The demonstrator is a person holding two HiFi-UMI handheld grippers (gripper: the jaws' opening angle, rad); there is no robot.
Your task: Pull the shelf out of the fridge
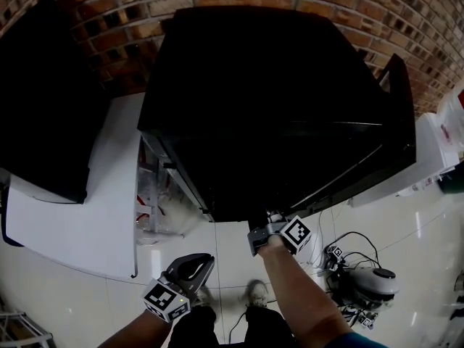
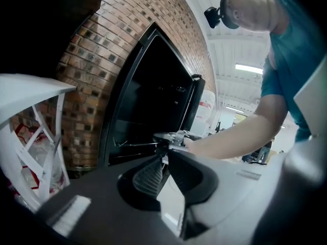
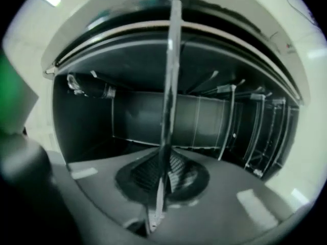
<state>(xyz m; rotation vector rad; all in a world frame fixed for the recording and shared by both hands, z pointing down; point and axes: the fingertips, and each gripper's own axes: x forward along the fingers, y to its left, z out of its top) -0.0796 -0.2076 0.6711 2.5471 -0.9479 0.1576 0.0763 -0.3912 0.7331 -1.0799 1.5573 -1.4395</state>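
Pinching the shelf (image 3: 171, 75) by its near edge, the right claw (image 3: 162, 175) is set; the shelf sits inside the fridge (image 1: 275, 107), apparently not yet pulled out. The left claw (image 2: 164, 161) is pressed together, empty.

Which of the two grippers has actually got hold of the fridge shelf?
The right gripper: its jaws are closed on the edge of the shelf at the open fridge. The left gripper holds nothing, away from the fridge.
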